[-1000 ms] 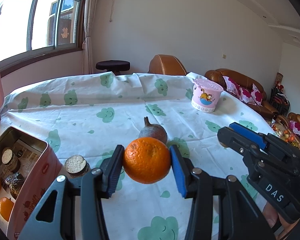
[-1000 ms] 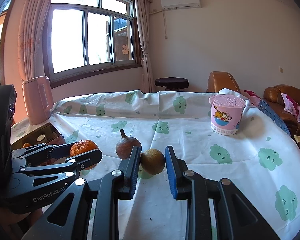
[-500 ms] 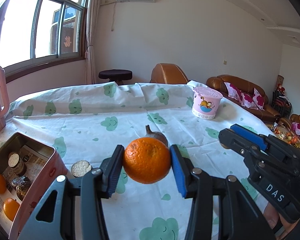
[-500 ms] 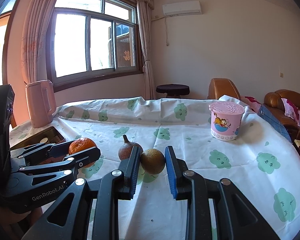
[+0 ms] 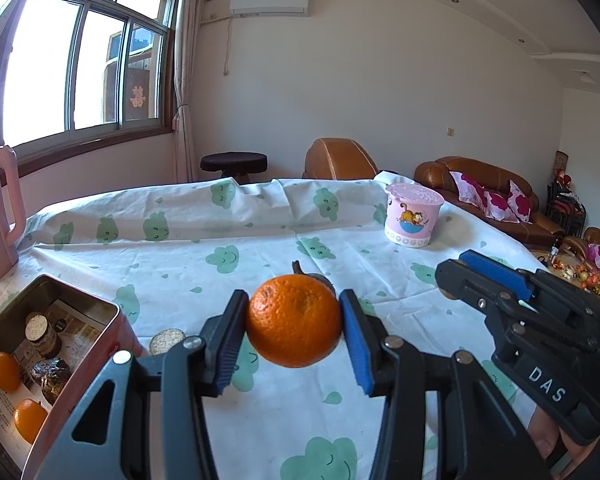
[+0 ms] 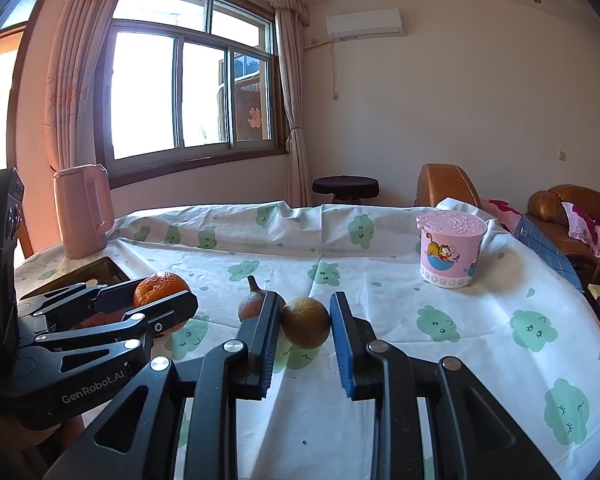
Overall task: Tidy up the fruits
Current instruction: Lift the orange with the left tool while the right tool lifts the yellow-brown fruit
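Both tongs have lifted slightly, so more room and less cloth shows; grips unchanged. Left tongs (image 5: 294, 334): closed on an orange (image 5: 295, 320), held above the tablecloth (image 5: 180, 256); the open tin (image 5: 80, 308) with fruit already in it lies low to their left, nearer this hand than the other. Right tongs (image 6: 305, 330): clamped on a small dull-yellow fruit (image 6: 305, 321), pointed slightly downward, with a brown pear-shaped fruit (image 6: 252, 304) just left of them.

Bright orange (image 5: 294, 330) held aloft, dull yellowish fruit (image 6: 305, 322) likewise
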The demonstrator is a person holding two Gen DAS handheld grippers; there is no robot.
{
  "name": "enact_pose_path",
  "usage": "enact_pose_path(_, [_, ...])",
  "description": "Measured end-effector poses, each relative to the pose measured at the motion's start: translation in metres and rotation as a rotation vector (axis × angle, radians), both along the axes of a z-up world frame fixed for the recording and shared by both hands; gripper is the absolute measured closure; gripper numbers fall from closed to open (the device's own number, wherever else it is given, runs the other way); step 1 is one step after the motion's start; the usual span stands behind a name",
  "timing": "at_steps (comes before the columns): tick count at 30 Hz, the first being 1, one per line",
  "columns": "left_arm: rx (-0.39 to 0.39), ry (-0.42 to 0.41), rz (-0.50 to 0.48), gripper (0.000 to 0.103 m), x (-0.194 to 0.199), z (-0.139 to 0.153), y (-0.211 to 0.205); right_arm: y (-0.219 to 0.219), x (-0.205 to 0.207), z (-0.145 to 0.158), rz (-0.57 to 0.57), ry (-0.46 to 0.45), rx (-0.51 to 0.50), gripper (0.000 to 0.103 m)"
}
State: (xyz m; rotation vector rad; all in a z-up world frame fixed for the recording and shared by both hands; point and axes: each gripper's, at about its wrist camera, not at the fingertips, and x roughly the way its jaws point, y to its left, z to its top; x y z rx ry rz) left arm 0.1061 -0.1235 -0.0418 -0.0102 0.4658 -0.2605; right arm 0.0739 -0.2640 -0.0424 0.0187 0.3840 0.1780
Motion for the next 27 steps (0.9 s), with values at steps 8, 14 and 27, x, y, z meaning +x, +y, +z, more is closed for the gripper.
enact_pose_path(8, [0.001, -0.059, 0.013, 0.055, -0.010, 0.004, 0.002, 0.001, -0.003, 0.001, -0.001, -0.020, -0.008, 0.075])
enact_pose_path(14, [0.003, -0.092, 0.019, 0.055, -0.016, 0.007, 0.005, 0.002, -0.009, 0.003, -0.008, -0.048, -0.021, 0.076])
enact_pose_path(27, [-0.006, -0.089, 0.078, 0.055, -0.021, 0.011, 0.044, 0.020, -0.014, 0.006, 0.037, -0.060, -0.007, 0.076])
